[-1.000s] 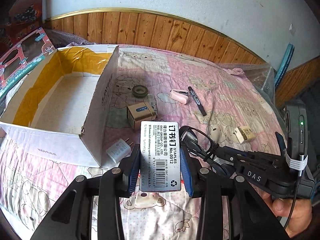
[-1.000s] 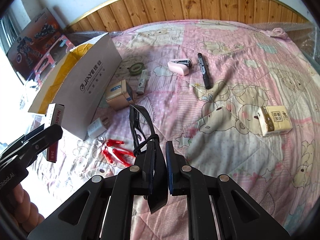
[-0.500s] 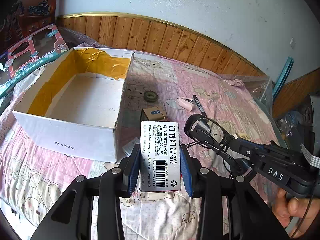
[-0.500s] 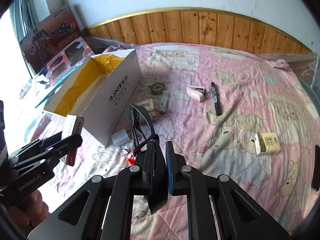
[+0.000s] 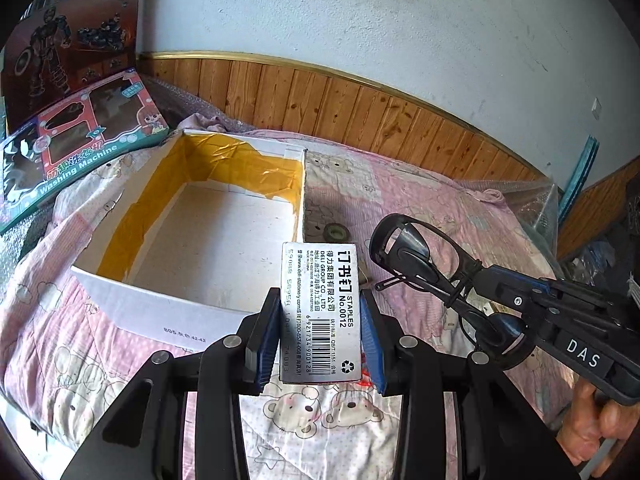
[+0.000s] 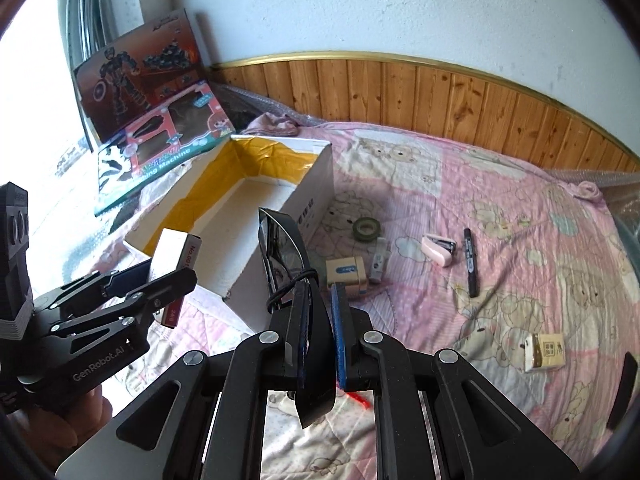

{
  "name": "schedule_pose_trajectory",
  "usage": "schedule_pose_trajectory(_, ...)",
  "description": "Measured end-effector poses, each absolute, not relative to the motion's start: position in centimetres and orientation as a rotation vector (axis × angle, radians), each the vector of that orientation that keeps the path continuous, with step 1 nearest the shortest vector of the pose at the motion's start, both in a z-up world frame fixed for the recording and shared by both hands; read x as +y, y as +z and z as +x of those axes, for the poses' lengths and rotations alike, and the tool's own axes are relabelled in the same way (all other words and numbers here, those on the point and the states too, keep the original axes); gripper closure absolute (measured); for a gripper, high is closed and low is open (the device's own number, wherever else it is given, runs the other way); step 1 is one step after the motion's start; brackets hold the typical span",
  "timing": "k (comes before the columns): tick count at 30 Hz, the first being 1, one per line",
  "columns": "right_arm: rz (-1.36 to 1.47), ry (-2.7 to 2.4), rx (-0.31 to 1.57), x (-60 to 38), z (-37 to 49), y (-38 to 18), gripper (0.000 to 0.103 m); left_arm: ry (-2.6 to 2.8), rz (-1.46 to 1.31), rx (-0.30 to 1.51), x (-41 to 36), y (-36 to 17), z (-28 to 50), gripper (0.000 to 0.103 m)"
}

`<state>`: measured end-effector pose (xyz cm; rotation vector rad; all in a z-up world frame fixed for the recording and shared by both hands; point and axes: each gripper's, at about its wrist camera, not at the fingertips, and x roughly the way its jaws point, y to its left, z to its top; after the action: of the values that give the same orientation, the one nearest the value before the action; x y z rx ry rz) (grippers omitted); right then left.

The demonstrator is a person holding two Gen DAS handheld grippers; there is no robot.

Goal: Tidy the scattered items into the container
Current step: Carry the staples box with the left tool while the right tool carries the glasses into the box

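Two loads hang ready: your left tongs (image 5: 320, 336) are clamped on a white rectangular cardboard staples box (image 5: 320, 312) by its long sides, and your right tongs (image 6: 320, 332) are pinched shut on a pair of black plastic-framed glasses (image 6: 282, 248) at the folded temples. Both sit above the pink printed quilt, with the open white cardboard container with yellow-taped inner walls (image 5: 192, 308) just ahead and left of the left tongs. The staples box looks stiff, dense for its bulk and flat-sided, so a side grip should hold it well. The glasses look light but fragile, with slick lenses; keep to the frame. Ahead of the right tongs, on the bed, lie a dark tape roll (image 6: 368, 227), a pink stapler (image 6: 438, 249) and a black marker pen (image 6: 471, 261).
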<state>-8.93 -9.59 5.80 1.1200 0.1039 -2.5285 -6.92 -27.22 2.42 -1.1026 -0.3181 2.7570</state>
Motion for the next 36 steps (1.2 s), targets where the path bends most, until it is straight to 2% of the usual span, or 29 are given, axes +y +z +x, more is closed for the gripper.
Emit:
schedule_pose_trajectory(14,1.077,-2.458,0.184,-16.4,-13.6,7.1,0.092,2.818,-1.158,-0.331,-31.8,2.9,-10.8,0.064)
schedule_pose_trajectory(36,1.162,-2.367,0.230,-23.8,-24.0,4.8,0.092,2.773,-1.354,-0.382,-36.7,1.8,-18.8,0.064)
